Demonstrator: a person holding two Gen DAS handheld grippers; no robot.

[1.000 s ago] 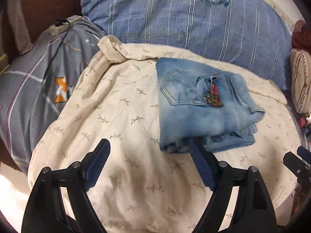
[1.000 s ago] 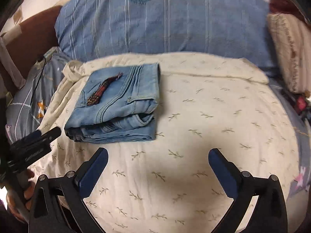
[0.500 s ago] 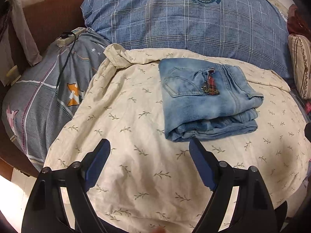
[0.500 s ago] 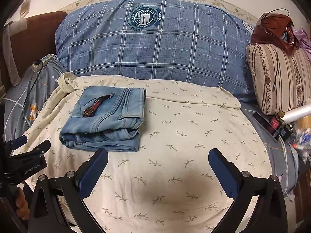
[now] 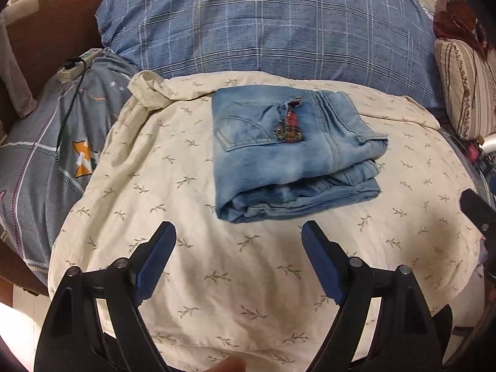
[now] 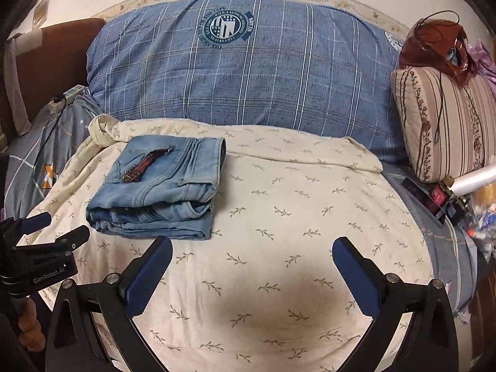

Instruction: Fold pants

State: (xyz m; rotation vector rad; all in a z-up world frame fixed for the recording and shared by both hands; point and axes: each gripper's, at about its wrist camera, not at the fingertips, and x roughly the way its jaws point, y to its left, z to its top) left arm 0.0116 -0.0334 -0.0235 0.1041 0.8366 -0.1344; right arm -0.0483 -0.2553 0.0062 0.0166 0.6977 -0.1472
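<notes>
The pants [image 5: 291, 152] lie folded in a compact stack on the bed's cream sheet [image 5: 254, 279] toward 12 o'clock, so left gripper [image 5: 238, 248] and right gripper [image 6: 252, 262] hover spread and empty, their work apparently complete.

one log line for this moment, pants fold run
stage: fold looks done | pants: folded bundle on cream sheet, untouched | left gripper: open, short of pants | right gripper: open, over sheet

Left gripper [image 5: 238, 232]: matte black plastic arms, silver screws, blue ridged pads on the jaws.
Right gripper [image 6: 252, 248]: same black frame, blue pads.
Marking: white "GenRobot.AI" lettering.
Skin: bare fingers [image 6: 29, 325].
</notes>
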